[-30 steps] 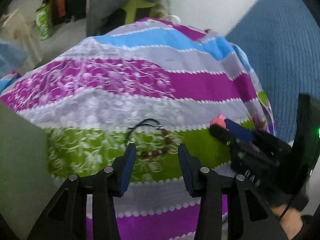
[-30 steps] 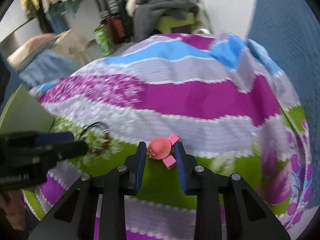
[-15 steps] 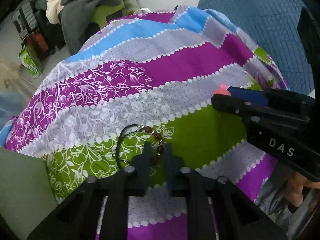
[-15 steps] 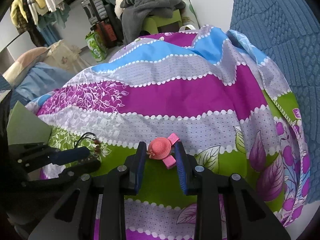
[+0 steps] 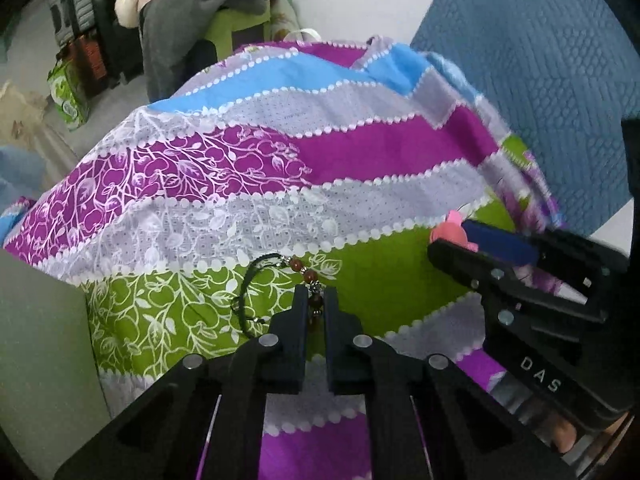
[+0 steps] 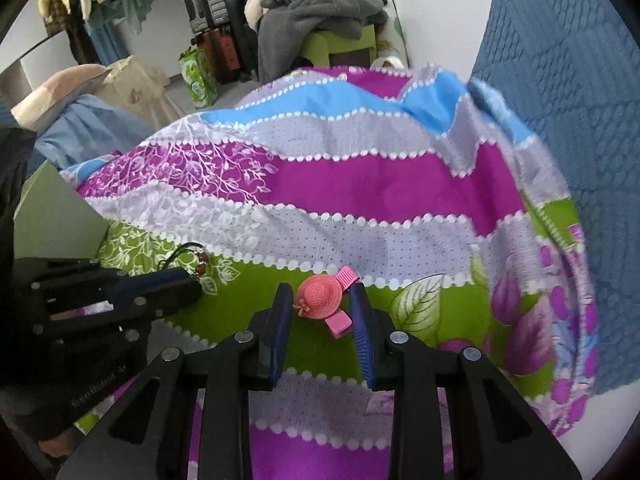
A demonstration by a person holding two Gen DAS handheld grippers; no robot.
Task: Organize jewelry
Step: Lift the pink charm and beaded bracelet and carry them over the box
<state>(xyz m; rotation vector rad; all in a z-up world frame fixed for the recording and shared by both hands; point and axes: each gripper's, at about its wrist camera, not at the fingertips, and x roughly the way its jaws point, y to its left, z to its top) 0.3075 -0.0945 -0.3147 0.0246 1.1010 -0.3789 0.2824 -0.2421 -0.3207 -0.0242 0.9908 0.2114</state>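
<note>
A bracelet (image 5: 307, 274) of brown-red beads on a black cord lies on the green band of a striped cloth (image 5: 360, 144). My left gripper (image 5: 315, 300) is shut on its beaded part, while the cord loop trails to the left. A pink hair clip (image 6: 318, 298) topped with a small coral hat sits between the blue pads of my right gripper (image 6: 320, 294), which is shut on it just above the cloth (image 6: 360, 176). The left gripper (image 6: 176, 280) shows at the left of the right wrist view, beads (image 6: 202, 260) at its tip. The right gripper (image 5: 480, 240) and the clip (image 5: 450, 232) appear at the right of the left wrist view.
A blue quilted surface (image 5: 540, 60) borders the cloth on the right. A heap of grey clothes on a green stool (image 6: 320, 12) stands behind, with a green bag (image 6: 198, 76) and luggage on the floor. A pale flat panel (image 5: 40, 340) rises at the left.
The left jaws came together from wide apart and closed on the bracelet's beads, and the left view rolled. The right gripper kept the hat clip between its pads.
</note>
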